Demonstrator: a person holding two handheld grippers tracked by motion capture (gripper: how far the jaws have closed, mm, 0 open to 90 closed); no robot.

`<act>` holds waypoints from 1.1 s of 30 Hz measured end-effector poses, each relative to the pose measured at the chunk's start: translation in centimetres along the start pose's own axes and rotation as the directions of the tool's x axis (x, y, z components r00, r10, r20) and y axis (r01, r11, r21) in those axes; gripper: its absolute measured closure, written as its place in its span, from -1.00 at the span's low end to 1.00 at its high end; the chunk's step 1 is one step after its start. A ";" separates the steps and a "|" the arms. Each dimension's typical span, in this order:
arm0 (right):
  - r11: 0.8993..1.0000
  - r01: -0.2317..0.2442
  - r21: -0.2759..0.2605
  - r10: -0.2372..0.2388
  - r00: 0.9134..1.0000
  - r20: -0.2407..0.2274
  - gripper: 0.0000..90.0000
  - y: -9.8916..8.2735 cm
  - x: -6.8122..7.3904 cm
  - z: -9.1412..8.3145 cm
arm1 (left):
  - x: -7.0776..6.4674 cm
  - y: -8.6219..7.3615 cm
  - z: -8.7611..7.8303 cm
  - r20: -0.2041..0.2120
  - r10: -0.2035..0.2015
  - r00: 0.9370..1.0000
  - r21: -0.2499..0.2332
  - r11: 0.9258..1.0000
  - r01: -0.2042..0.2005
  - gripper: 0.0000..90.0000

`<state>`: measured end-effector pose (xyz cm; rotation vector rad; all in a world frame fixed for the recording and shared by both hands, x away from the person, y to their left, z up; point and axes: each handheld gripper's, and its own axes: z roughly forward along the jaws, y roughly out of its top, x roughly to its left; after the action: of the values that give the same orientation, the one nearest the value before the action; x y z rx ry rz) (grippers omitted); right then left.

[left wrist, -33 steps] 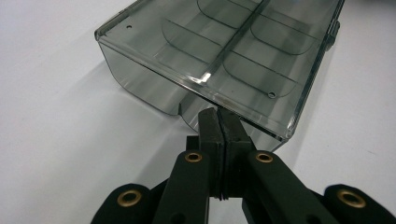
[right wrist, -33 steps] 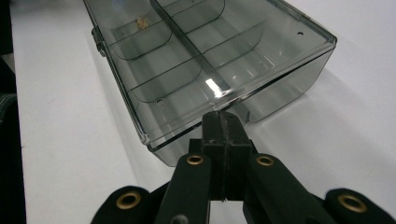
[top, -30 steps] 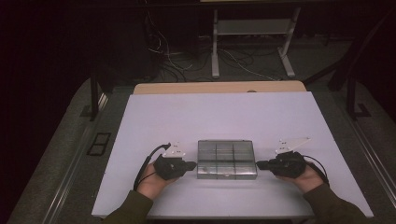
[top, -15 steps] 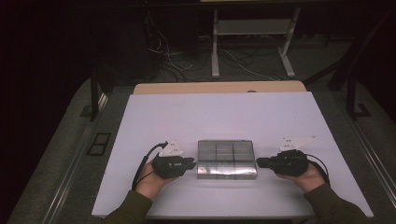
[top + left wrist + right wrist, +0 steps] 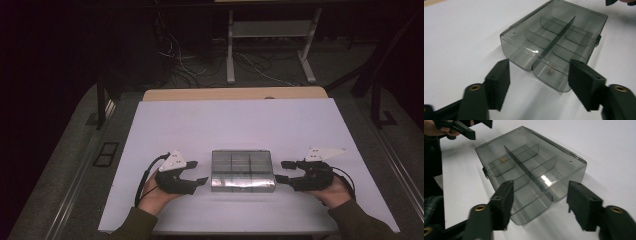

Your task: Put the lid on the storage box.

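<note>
A smoky clear plastic box point(image 5: 242, 171) with inner dividers lies closed on the white table, near the front edge. My left gripper point(image 5: 200, 171) is open just off its left end, jaws apart and not touching it. My right gripper point(image 5: 280, 171) is open just off its right end. In the left gripper view the box point(image 5: 554, 42) lies ahead of the spread gripper point(image 5: 540, 83), with a small tan bit point(image 5: 551, 71) in a near compartment. From the right gripper view the box point(image 5: 531, 162) sits between the gripper's point(image 5: 541, 205) wide jaws, the tan bit point(image 5: 502, 159) at its far side.
The white table top point(image 5: 235, 125) stretches bare behind the box to a wooden strip point(image 5: 235, 93) at the back. Beyond it are a metal stand point(image 5: 270, 45) and cables on the dark floor. The other hand's gripper point(image 5: 461, 127) shows at the right gripper view's top left.
The left gripper has rolled so its pale plate shows, and its jaws have spread apart. The right gripper has barely shifted. The box has stayed where it was.
</note>
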<state>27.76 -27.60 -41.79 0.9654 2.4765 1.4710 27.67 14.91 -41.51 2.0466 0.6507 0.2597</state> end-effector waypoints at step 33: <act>0.997 0.011 -0.079 0.000 0.990 0.144 -0.62 -4.7 -0.1 -2.9 | 0.6 -2.6 -1.6 -0.067 -0.049 0.997 -0.057 0.997 0.046 -1.00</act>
<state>24.45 -31.42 -44.15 1.0111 2.3005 1.4315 26.62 17.49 -42.90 1.9735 0.7254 0.3179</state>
